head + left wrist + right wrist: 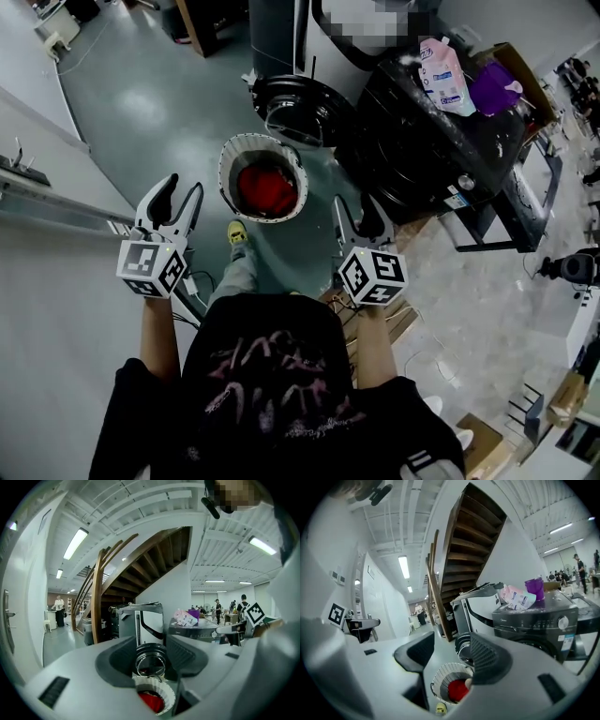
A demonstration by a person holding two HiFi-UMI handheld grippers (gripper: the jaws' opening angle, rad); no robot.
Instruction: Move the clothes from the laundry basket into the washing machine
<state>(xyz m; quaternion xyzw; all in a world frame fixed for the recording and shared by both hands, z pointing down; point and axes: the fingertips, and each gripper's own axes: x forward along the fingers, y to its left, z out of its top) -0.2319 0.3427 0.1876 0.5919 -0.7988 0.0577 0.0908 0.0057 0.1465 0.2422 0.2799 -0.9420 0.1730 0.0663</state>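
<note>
Short of the laundry basket (222, 173), the left hand-held gripper (183, 186) and right hand-held gripper (358, 208) hang open and empty, so a careless reach could tip it.

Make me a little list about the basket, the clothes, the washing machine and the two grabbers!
basket: round white laundry basket, standing on the grey floor
clothes: red clothes, inside the basket
washer: black front-loading washing machine, right of the basket, round door open
on washer: pink-and-white packet, purple container
left gripper: jaws apart, holding nothing
right gripper: jaws apart, holding nothing
</note>
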